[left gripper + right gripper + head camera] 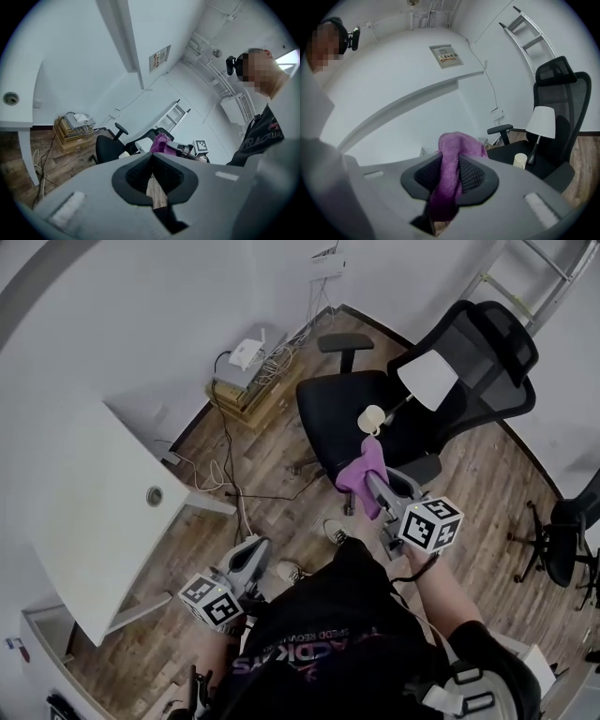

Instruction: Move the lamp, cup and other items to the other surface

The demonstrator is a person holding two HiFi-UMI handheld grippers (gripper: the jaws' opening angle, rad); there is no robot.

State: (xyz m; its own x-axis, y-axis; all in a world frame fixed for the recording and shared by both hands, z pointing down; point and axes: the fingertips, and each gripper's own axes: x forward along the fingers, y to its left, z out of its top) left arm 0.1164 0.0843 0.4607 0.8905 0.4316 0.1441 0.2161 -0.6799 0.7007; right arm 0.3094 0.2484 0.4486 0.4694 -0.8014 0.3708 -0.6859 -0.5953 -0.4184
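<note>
Scanning leftmost: white desk (103, 512), square corner, with cable-strewn wood floor (272, 474) open between it and the chair. Your left gripper (151, 161) has its ribbed jaws together on nothing. Your right gripper (451, 161) pinches the fuzzy purple cloth (457, 143) near the black mesh chair's (328, 413) front seat edge. The white-shaded lamp (427, 379) and cream cup (373, 418) stand on the seat. Only the right gripper view shows the cup just beside the lamp stem.
</note>
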